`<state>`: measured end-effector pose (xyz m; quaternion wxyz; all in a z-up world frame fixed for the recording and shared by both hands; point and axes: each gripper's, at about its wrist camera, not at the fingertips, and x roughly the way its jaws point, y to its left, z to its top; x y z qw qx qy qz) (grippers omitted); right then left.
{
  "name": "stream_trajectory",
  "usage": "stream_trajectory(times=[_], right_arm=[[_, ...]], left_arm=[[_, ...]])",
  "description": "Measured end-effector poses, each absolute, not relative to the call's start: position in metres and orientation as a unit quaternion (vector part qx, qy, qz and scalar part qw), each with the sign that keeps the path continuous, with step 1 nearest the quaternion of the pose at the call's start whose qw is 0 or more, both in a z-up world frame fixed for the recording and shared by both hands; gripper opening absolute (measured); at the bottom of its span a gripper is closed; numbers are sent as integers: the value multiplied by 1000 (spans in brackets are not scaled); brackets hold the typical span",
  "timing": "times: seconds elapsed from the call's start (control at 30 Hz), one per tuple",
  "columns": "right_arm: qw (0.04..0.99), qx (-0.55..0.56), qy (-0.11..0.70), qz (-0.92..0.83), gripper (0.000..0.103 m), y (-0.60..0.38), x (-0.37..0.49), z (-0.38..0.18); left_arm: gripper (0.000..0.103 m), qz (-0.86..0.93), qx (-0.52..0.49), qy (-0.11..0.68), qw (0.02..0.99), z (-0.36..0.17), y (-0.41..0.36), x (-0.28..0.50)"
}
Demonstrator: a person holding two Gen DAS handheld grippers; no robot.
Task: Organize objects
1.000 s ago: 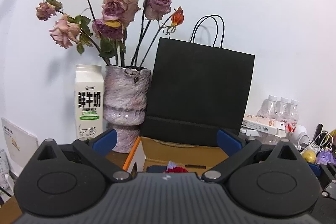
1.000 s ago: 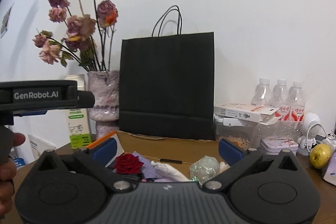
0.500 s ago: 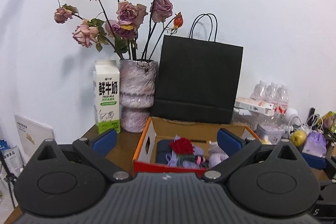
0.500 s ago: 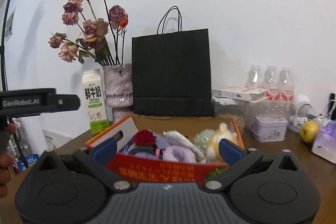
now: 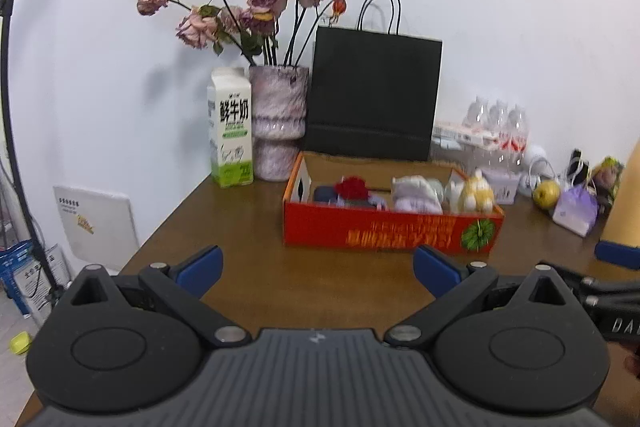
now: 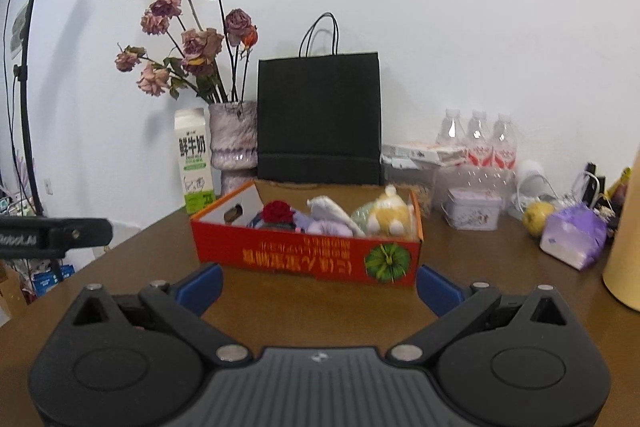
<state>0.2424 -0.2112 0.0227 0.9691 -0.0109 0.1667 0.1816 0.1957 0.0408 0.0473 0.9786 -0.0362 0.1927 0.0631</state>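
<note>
- Red cardboard box (image 5: 390, 227), open at the top, sits on the brown bench (image 5: 256, 227) toward its far side, just in front of a black paper bag (image 5: 374, 95).
- Inside the box lie a red rose (image 6: 279, 211), pale purple cloth items (image 6: 320, 227) and a yellow-and-white plush toy (image 6: 386, 213) at the right end.
- Left hand-held gripper (image 5: 318, 265) hovers level over the near bench, pointing at the box, its blue-tipped fingers spread wide with nothing between them.
- Right hand-held gripper (image 6: 319, 285) is likewise level and aimed at the box front, fingers wide apart and empty.
- Left of the bag stand a mottled vase of dried roses (image 5: 279, 123) and a milk carton (image 5: 230, 129).
- Right of the box are water bottles (image 6: 476, 143), a small tin (image 6: 472, 213), a yellow-green fruit (image 6: 538, 213) and a purple tissue pack (image 6: 572, 239).
</note>
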Motion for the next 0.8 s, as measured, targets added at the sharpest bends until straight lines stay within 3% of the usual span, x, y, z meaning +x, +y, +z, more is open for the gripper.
stream_trajectory(times=[0.8], right_arm=[[966, -6, 178, 188, 103, -225, 197, 21]], left_arm=[[103, 57, -36, 214, 975, 35, 31, 153]])
